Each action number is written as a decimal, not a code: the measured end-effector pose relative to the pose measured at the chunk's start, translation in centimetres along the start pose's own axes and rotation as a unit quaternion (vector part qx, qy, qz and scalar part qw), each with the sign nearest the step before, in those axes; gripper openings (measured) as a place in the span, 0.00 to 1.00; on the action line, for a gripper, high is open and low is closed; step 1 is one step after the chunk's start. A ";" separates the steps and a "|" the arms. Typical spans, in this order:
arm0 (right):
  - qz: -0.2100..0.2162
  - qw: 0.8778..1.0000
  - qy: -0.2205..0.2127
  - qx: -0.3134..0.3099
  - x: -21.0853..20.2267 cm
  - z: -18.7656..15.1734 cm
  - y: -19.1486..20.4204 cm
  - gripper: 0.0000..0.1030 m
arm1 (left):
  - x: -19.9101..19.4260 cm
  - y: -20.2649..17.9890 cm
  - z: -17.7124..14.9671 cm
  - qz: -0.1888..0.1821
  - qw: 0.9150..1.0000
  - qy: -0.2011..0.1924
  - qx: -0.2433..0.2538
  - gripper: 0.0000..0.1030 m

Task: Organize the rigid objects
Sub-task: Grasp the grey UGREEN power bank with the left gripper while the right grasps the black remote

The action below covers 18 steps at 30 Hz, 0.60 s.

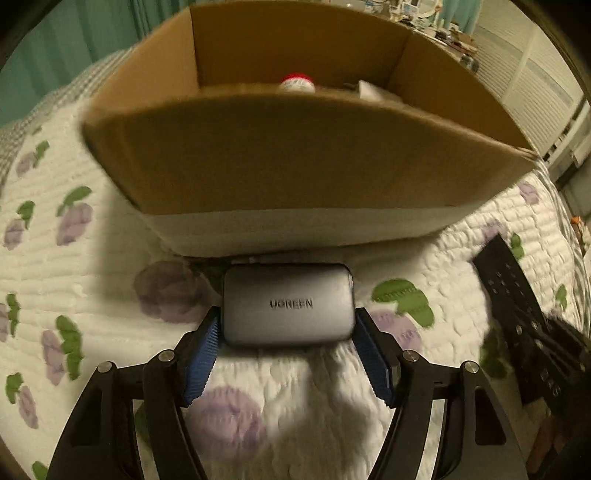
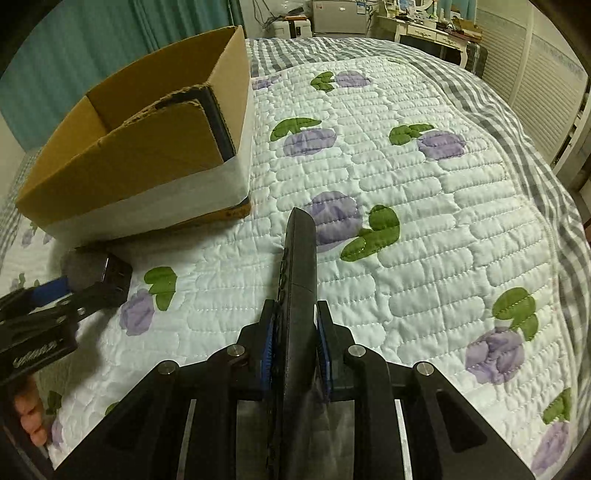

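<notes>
My left gripper (image 1: 288,328) is shut on a grey UGREEN charger (image 1: 288,302), held just above the quilt in front of the open cardboard box (image 1: 295,155). A red-capped white bottle (image 1: 297,83) and a white item (image 1: 371,90) show inside the box. My right gripper (image 2: 295,332) is shut on a black remote control (image 2: 299,266), held on edge above the quilt, to the right of the box (image 2: 122,177). The charger (image 2: 99,273) and left gripper (image 2: 55,291) show at the left of the right wrist view. The remote (image 1: 517,291) shows at the right of the left wrist view.
The bed carries a white quilt with purple flowers (image 2: 406,192) over a grey checked sheet (image 2: 480,96). Teal curtains (image 2: 110,29) hang behind the box. A desk with clutter (image 2: 424,26) and white louvred doors (image 2: 535,81) stand beyond the bed.
</notes>
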State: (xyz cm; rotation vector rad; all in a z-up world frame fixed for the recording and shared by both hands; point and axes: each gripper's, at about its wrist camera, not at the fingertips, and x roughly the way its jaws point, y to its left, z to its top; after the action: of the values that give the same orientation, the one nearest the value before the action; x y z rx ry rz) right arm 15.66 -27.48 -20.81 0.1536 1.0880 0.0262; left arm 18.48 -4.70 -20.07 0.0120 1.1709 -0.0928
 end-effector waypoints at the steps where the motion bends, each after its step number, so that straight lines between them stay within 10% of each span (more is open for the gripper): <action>1: 0.004 1.000 0.003 0.004 0.6 0.1 0.0 0.19 | 0.3 0.0 0.2 0.003 1.000 0.003 0.000 0.71; 18: 0.012 1.000 -0.015 0.001 -2.0 -1.1 0.4 0.18 | -4.3 0.4 -2.8 0.019 0.999 -0.028 0.008 0.67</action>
State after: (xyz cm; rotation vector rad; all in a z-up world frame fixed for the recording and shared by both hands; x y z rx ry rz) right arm 13.81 -27.19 -19.49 0.1671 1.0569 0.0442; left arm 14.31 -3.85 -17.21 0.0444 1.1133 -0.0689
